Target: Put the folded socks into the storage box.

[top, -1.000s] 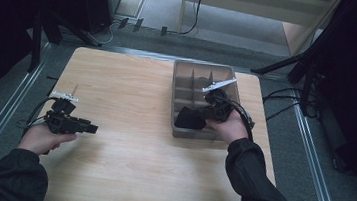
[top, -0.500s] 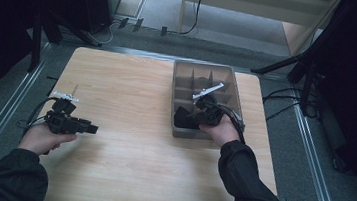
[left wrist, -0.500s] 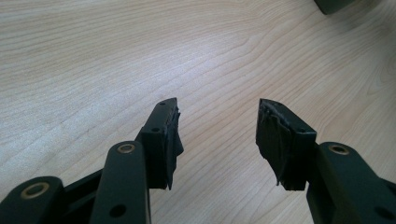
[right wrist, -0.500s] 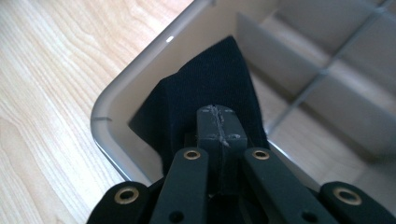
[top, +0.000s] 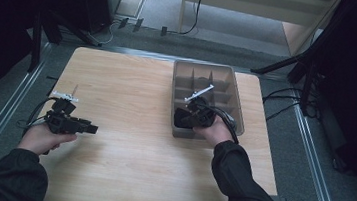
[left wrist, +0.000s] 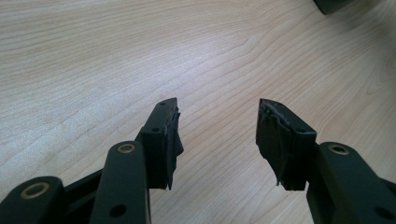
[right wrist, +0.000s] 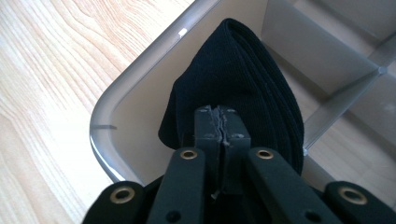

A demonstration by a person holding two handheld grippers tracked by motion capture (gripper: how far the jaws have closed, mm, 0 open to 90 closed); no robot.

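A grey divided tray [top: 234, 92] stands at the right of the wooden table [top: 131, 95]. My right gripper [top: 188, 117] reaches into its near left compartment. In the right gripper view that gripper [right wrist: 219, 112] has its jaws pressed together on a black ribbed folded cloth [right wrist: 233, 60], which hangs just inside the tray's rounded corner [right wrist: 140, 65]. The cloth [top: 180, 119] is a dark lump in that compartment. My left gripper [top: 94, 129] rests low at the table's left side. It [left wrist: 217, 109] is open, with bare wood between its fingers.
The tray's far compartments [top: 204, 78] are split by thin dividers. A tray corner [left wrist: 332, 4] appears at the top right of the left gripper view. Cables [top: 279, 98] and dark stands sit on the floor beyond the table's right edge.
My right gripper has moved with the black cloth toward me and left, lower into the tray's near left compartment. The left gripper has stayed put.
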